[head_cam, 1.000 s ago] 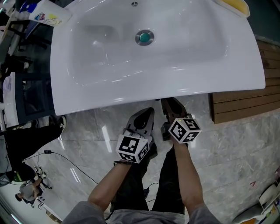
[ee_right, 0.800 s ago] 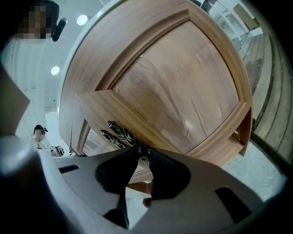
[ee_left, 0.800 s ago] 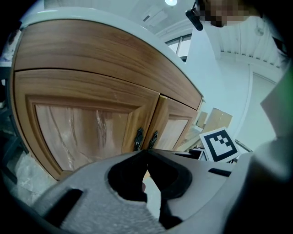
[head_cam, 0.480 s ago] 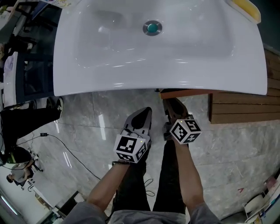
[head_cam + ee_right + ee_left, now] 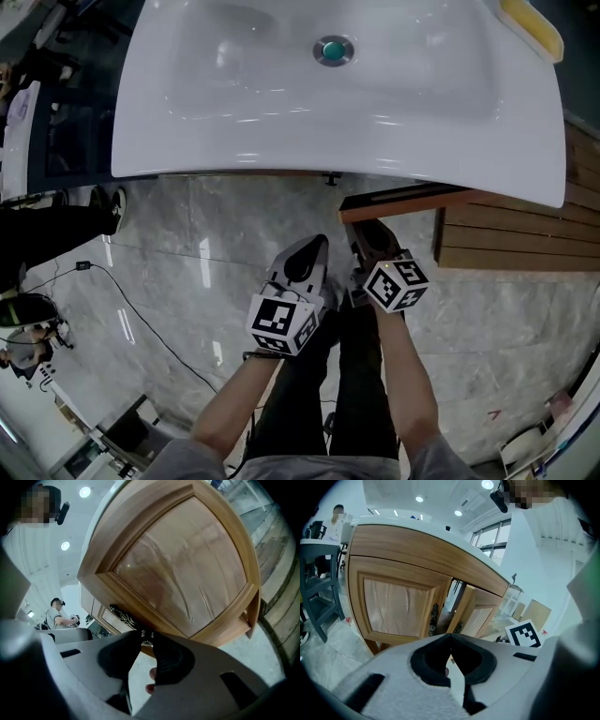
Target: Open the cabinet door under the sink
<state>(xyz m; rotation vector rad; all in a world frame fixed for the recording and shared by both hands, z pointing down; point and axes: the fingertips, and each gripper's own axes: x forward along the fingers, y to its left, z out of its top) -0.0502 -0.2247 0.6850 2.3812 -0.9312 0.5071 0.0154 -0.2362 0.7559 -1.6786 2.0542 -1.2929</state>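
The white sink (image 5: 234, 141) fills the top of the head view, and the wooden cabinet sits under it. The cabinet's right door (image 5: 403, 199) stands swung out from under the sink's front edge. My right gripper (image 5: 364, 232) is shut on that door's dark ornate handle (image 5: 127, 617), which runs in between the jaws of my right gripper (image 5: 146, 638). Beside it, my left gripper (image 5: 312, 248) is shut and holds nothing. In the left gripper view the left door (image 5: 393, 604) is closed and the right door (image 5: 482, 615) is ajar beyond my left gripper (image 5: 450, 639).
A slatted wooden platform (image 5: 511, 234) lies on the marble floor to the right of the cabinet. A yellow object (image 5: 532, 23) rests on the sink's far right corner. A dark chair (image 5: 56, 141), a bystander's legs (image 5: 47, 234) and a floor cable (image 5: 141, 319) are at the left.
The right door has swung further out from under the sink with my right gripper on its handle. Both grippers have drawn back from the cabinet, and the sink sits higher in view.
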